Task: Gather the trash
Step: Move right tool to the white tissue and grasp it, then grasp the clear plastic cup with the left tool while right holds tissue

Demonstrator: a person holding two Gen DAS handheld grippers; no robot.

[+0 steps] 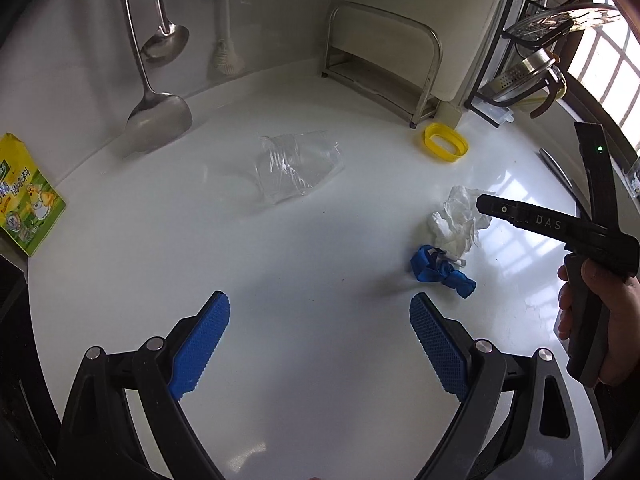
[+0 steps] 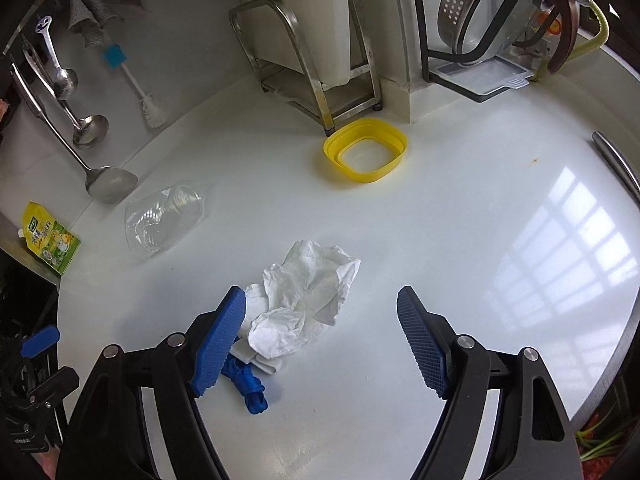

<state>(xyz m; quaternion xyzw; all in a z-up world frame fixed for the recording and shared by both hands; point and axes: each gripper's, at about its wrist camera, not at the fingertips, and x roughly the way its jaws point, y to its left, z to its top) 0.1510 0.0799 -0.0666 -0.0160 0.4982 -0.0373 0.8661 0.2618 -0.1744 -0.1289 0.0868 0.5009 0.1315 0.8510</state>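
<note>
Your right gripper [image 2: 320, 344] is spread wide w/ nothing gripped; the crumpled white tissue [image 2: 304, 300] lies on the counter between its blue pads [image 2: 218, 344], closer to the left pad, not pinched. Your left gripper [image 1: 320, 344] is also released, wide apart, over bare counter w/ nothing between the fingers.

Room to move: the white countertop [image 2: 460, 240] is bare to the right of the tissue, up to the curved front edge at the picture's right, where a metal handle bar [image 2: 616, 160] sits. At the back, the wall w/ hanging utensils, a steel rack [image 2: 312, 76] and a dish rack w/ a colander [image 2: 472, 8] close things off. On the left the counter ends just past a green-yellow pouch [image 2: 52, 240].

Trash count on the counter: 1 tissue; 1 blue wrapper [image 2: 248, 384], twisted, touching the tissue's near side and partly under your right gripper's left pad in view; 1 clear crushed plastic cup [image 2: 164, 220], lying on its side, well apart toward the left-back; 1 yellow ring-shaped lid [image 2: 366, 154] just in front of the steel rack. In the left wrist view your right hand [image 1: 592, 320] holds the gripper's handle beside the tissue.
</note>
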